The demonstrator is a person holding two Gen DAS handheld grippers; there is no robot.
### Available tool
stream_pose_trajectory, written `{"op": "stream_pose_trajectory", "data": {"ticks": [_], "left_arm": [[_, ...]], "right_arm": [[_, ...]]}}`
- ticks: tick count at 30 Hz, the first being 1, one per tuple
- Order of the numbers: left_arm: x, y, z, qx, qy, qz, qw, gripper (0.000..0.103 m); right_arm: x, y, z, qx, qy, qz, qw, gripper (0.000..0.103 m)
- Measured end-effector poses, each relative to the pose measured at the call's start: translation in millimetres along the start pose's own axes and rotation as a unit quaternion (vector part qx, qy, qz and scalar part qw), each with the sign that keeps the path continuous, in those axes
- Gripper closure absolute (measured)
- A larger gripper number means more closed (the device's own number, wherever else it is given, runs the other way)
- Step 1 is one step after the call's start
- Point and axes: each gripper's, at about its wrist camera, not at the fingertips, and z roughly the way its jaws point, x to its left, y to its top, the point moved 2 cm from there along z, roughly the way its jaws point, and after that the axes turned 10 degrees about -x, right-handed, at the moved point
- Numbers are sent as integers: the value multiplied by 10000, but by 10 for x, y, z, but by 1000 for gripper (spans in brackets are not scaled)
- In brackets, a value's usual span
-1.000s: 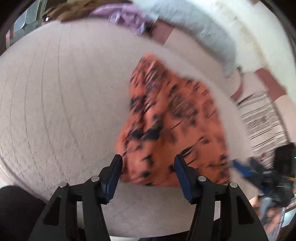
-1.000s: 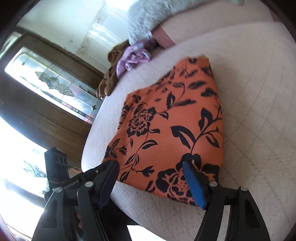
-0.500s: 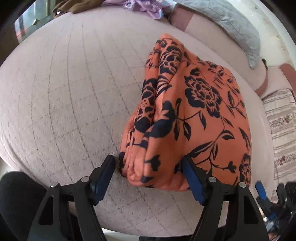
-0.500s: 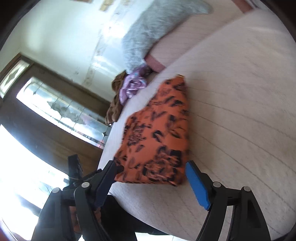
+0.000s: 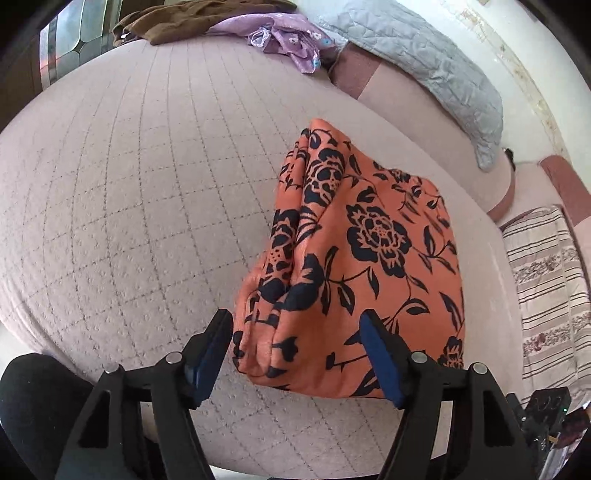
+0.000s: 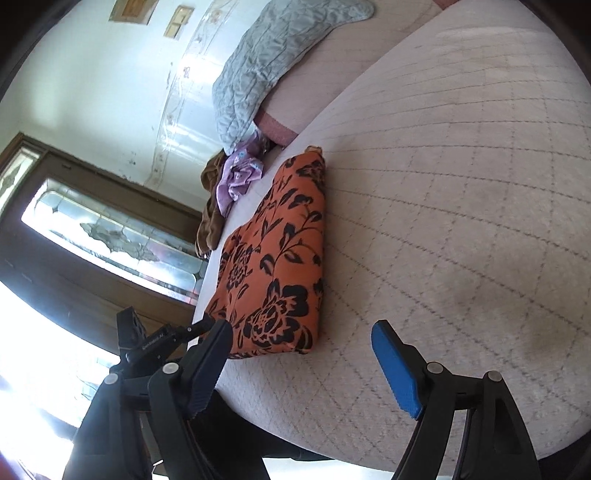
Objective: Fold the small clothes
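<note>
A: Where does the orange cloth with black flowers (image 5: 369, 266) stand?

B: It lies folded into a thick packet on the pale quilted bed (image 5: 140, 206), near the front edge. That piece looks done.

A: And the claws?

B: The left claw (image 5: 297, 354) is released, its pads either side of the packet's near corner without pressing. The right claw (image 6: 306, 363) gapes empty beside it. A crumpled purple garment (image 5: 291, 40) and a brown one (image 5: 192, 18) wait at the far edge, unfolded.

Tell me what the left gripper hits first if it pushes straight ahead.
Most likely the near folded edge of the orange floral garment: it lies between the open left gripper fingers, untouched, though depth is uncertain.
</note>
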Motion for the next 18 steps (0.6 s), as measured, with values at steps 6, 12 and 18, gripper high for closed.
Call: {"op": "stream_pose_trajectory", "data": {"ticks": [6,12,18], "left_arm": [[126,42,-45,-23,-265,-99,9996,31],[233,55,-52,-72,-412,-310,9986,31],[233,31,-76,-104,-486,-329,9982,31]], "right_arm": [[123,-56,156,134,-130,-106,9998,22],[240,-117,262,243,-219,-220,9992,22],[250,-143,249,242,-265,-189,9992,22]]}}
